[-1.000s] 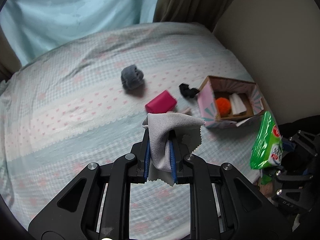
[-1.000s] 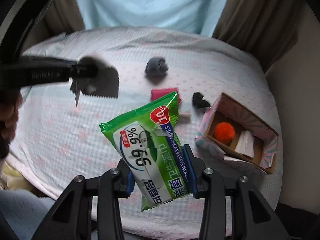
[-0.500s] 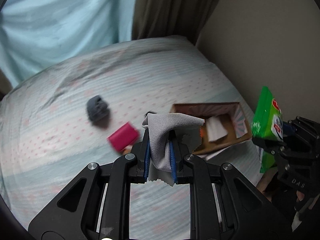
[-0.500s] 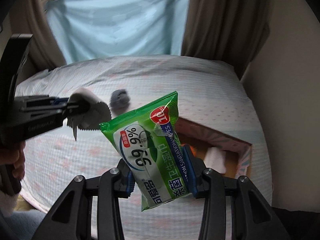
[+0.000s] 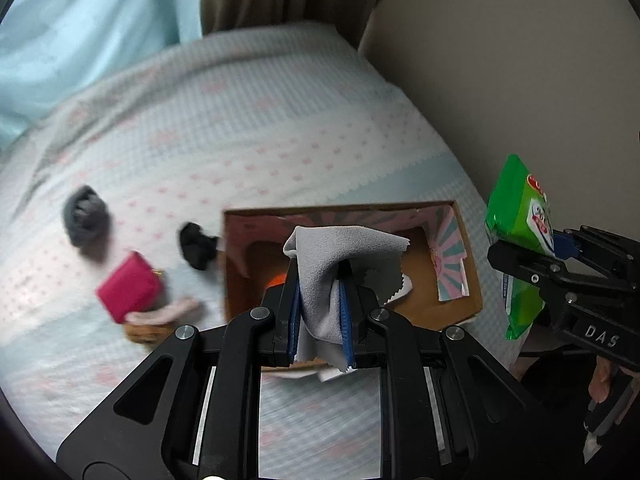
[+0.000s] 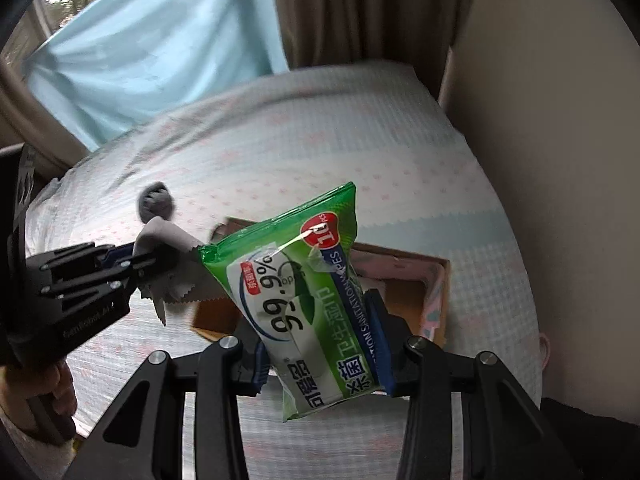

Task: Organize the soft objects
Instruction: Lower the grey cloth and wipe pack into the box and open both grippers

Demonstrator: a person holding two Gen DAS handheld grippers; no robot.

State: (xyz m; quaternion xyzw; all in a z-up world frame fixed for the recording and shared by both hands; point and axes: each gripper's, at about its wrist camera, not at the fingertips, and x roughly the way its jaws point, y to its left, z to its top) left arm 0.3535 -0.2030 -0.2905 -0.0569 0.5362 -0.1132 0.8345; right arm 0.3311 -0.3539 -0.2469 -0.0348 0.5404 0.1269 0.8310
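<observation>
While both claws hold items, box rim lies below cloth.

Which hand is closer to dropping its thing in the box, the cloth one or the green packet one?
Probably the left. The left gripper holds the gray cloth right over the open box. The right gripper holds the green wipes packet off to the box's side.

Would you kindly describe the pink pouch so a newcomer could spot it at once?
Start at the open cardboard box on the bed; left of it lie three small items. The pink pouch is nearest the camera, the only bright, flat one beside the black scrunchie and grey bundle.
</observation>
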